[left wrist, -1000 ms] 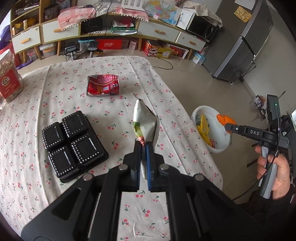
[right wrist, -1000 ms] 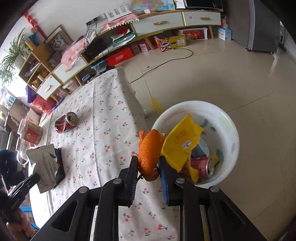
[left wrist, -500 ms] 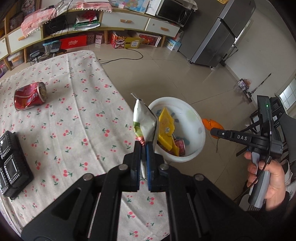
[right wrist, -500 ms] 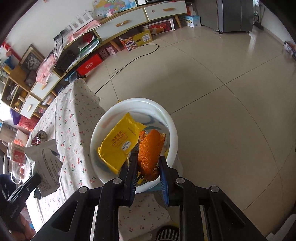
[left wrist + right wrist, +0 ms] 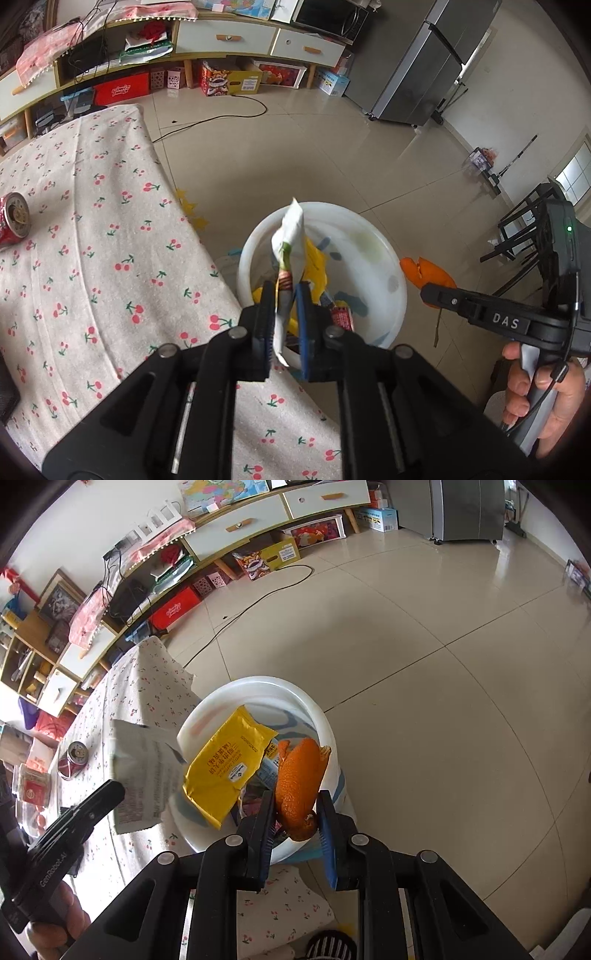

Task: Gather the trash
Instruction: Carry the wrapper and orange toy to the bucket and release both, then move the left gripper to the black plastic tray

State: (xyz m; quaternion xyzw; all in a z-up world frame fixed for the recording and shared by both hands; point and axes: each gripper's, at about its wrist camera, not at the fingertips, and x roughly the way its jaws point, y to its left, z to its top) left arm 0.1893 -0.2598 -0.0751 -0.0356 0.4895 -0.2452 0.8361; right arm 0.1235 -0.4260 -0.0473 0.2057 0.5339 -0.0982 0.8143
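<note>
My left gripper (image 5: 285, 317) hangs over the white bin (image 5: 369, 221) beside the table. Its jaws are opening, and a crumpled white wrapper (image 5: 290, 236) stands upright between the pads with a gap showing on its right side. In the right wrist view the same wrapper (image 5: 144, 775) shows at the left gripper's tip (image 5: 114, 790), by the bin's rim (image 5: 258, 683). My right gripper (image 5: 295, 812) is shut on an orange peel (image 5: 299, 771) above the bin's near edge; the left wrist view shows that peel (image 5: 424, 273) too. A yellow packet (image 5: 225, 768) and other trash lie in the bin.
A crushed red can (image 5: 13, 221) lies on the cherry-print tablecloth (image 5: 110, 277). A black tray's corner (image 5: 5, 391) shows at the left edge. A black cable (image 5: 221, 116) crosses the tiled floor; low cabinets, boxes, a fridge (image 5: 424, 74) and a black chair (image 5: 524, 236) stand around.
Both grippers have swung from over the table to over the bin with their loads. The left jaws, shut on the wrapper before, have parted. The right gripper has held still lately.
</note>
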